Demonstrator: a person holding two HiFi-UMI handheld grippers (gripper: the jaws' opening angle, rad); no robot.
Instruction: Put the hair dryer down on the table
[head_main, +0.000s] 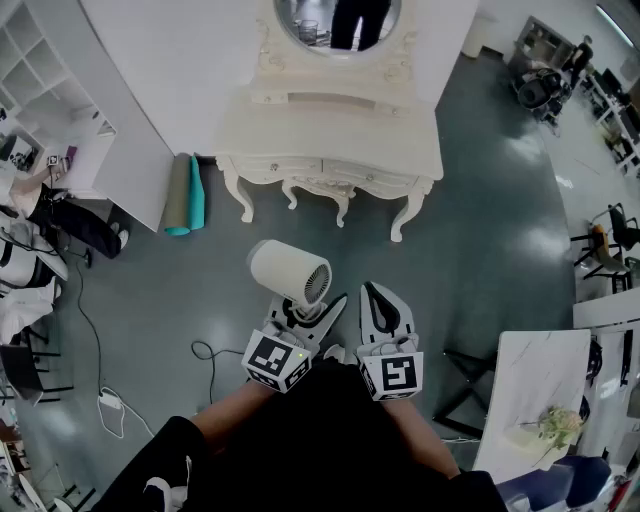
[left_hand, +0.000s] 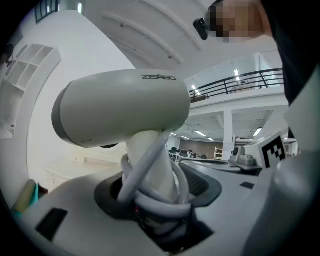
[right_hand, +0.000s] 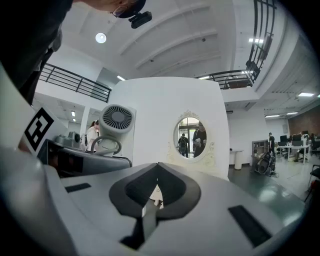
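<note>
Hair dryer (head_main: 289, 270) handle stands pinched between left gripper (head_main: 306, 306) fingers; right gripper (head_main: 378, 296) fingers pressed together.

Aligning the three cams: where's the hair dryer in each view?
Head view: hair dryer at centre, held by left gripper.
Left gripper view: hair dryer fills the centre.
Right gripper view: hair dryer left of centre, grille showing.
Shared landmark: oval mirror, head and right gripper views only.
</note>
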